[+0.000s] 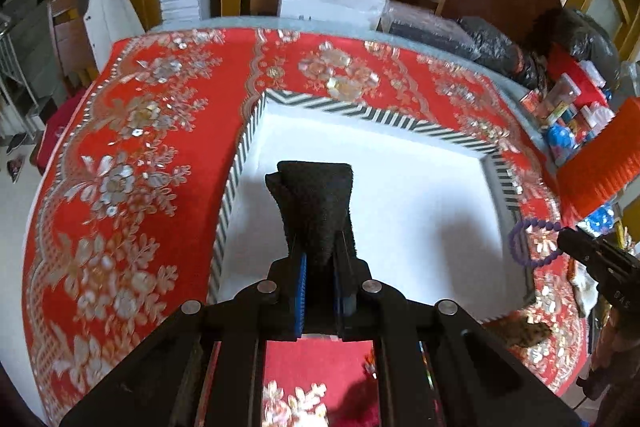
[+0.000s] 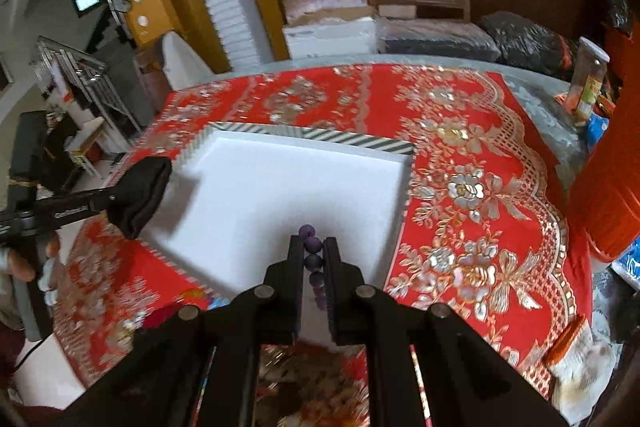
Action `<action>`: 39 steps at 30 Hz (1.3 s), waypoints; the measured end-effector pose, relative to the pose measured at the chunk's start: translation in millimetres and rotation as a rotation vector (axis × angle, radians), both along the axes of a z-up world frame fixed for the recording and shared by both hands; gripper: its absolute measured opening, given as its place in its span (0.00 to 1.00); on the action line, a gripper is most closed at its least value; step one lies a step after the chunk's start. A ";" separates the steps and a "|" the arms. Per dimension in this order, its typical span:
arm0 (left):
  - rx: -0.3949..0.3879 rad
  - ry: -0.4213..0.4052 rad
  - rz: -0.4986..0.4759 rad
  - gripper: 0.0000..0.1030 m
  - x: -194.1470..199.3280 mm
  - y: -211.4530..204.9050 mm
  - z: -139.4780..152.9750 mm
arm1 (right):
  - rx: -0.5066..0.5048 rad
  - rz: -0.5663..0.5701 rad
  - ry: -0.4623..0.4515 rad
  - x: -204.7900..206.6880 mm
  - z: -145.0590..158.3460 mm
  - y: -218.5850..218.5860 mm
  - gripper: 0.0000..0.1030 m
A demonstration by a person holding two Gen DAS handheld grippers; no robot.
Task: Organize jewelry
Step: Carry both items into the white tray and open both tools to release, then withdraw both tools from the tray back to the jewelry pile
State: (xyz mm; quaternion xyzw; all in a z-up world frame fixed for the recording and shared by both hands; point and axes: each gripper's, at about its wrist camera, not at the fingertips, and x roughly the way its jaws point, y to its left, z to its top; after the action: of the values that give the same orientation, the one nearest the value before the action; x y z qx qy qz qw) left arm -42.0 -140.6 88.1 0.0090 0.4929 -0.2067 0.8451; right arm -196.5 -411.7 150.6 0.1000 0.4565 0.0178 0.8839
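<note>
A white box point(image 1: 400, 163) with a black-and-white striped rim lies open on the red floral tablecloth; it also shows in the right wrist view point(image 2: 280, 187). My left gripper point(image 1: 316, 187) is shut on a black cloth pouch point(image 1: 316, 203) and holds it above the box; the pouch also shows at the left of the right wrist view point(image 2: 140, 193). My right gripper point(image 2: 313, 247) is shut on a purple bead bracelet point(image 2: 312, 255) above the box's near edge. In the left wrist view the bracelet point(image 1: 520, 239) hangs at the box's right rim.
The red tablecloth point(image 1: 140, 147) covers a round table. Bottles and packets point(image 1: 568, 107) and a red ribbed object point(image 1: 600, 155) crowd the far right. A jar point(image 2: 588, 83) stands at the right. Bagged items and a white carton point(image 2: 328, 35) sit behind the table.
</note>
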 end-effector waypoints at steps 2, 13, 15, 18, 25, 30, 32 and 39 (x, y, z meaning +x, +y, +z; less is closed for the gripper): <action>0.017 0.025 -0.004 0.05 7.5 -3.3 -12.5 | 0.018 -0.007 0.024 7.2 -10.9 -0.7 0.09; 0.042 0.116 -0.005 0.13 5.5 5.9 -51.8 | 0.044 0.093 0.213 7.7 -83.6 32.7 0.10; 0.030 0.127 -0.001 0.17 1.5 9.2 -52.7 | 0.051 0.099 0.218 4.3 -85.2 33.1 0.13; 0.026 0.128 0.002 0.21 -8.1 12.1 -53.4 | 0.051 0.081 0.233 0.4 -86.2 27.1 0.24; 0.038 0.079 0.015 0.25 -20.9 13.4 -40.8 | 0.058 0.046 0.181 -6.9 -62.5 23.2 0.37; 0.047 -0.013 0.042 0.25 -32.6 16.7 -11.9 | 0.036 0.042 0.135 -16.7 -38.0 32.5 0.47; 0.052 -0.040 0.054 0.25 -36.1 17.9 -2.9 | 0.017 0.043 0.125 -21.6 -31.2 36.1 0.47; 0.078 -0.117 0.073 0.25 -66.5 19.7 18.0 | -0.020 0.044 0.086 -52.6 -10.7 45.6 0.52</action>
State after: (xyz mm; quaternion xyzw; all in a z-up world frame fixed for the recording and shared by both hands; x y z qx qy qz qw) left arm -108.5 -120.9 106.1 0.0360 0.4503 -0.1556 0.8785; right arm -249.1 -366.0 139.9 0.0819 0.4965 0.0285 0.8637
